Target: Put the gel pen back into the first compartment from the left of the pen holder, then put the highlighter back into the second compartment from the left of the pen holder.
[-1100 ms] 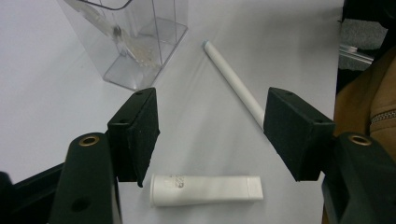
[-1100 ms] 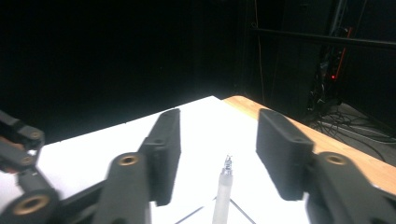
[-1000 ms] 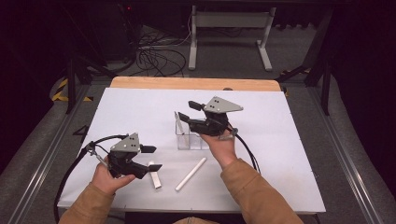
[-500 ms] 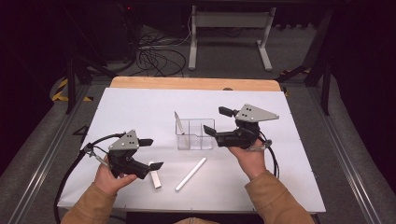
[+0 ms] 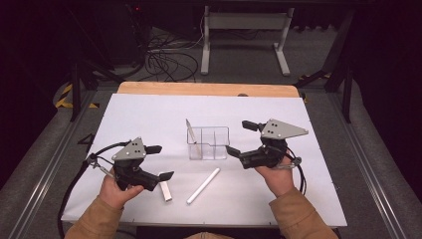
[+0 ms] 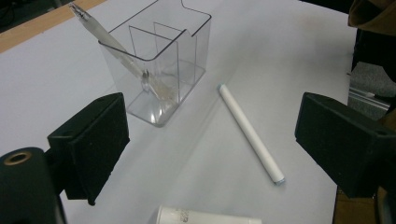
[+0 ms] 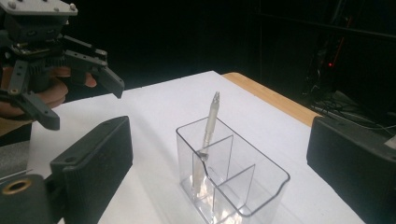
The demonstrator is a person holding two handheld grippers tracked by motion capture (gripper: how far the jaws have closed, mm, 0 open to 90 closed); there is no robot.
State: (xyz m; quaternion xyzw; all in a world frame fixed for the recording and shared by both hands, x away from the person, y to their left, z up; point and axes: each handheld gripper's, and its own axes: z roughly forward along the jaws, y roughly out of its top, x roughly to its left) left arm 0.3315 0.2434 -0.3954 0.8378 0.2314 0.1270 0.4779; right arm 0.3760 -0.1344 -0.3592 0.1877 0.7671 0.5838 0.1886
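A clear divided organizer (image 5: 215, 144) stands mid-table with a translucent pen (image 5: 191, 136) leaning in its left compartment. A long white marker (image 5: 203, 185) lies in front of it, and a short white tube (image 5: 164, 190) lies to the marker's left. My left gripper (image 5: 163, 162) hovers just above the tube, open, its jaws having just widened, with nothing between them. My right gripper (image 5: 239, 137) sits to the right of the organizer, open and empty, its jaws also just spread. From the left gripper view (image 6: 215, 140) the organizer (image 6: 187, 42), pen (image 6: 116, 46), marker (image 6: 250, 135) and tube (image 6: 205, 217) lie ahead.
A white sheet (image 5: 149, 114) covers the table, with a wooden edge (image 5: 209, 88) at the back. Cables (image 5: 164, 59) and a metal stand (image 5: 244, 35) sit on the floor beyond. In the right gripper view the organizer (image 7: 261, 186) and pen (image 7: 210, 121) are close, the left gripper (image 7: 84, 105) farther off.
My right gripper drew back to the right from over the organizer and opened its jaws; the pen stays in the compartment. The left gripper kept its place and opened wider.
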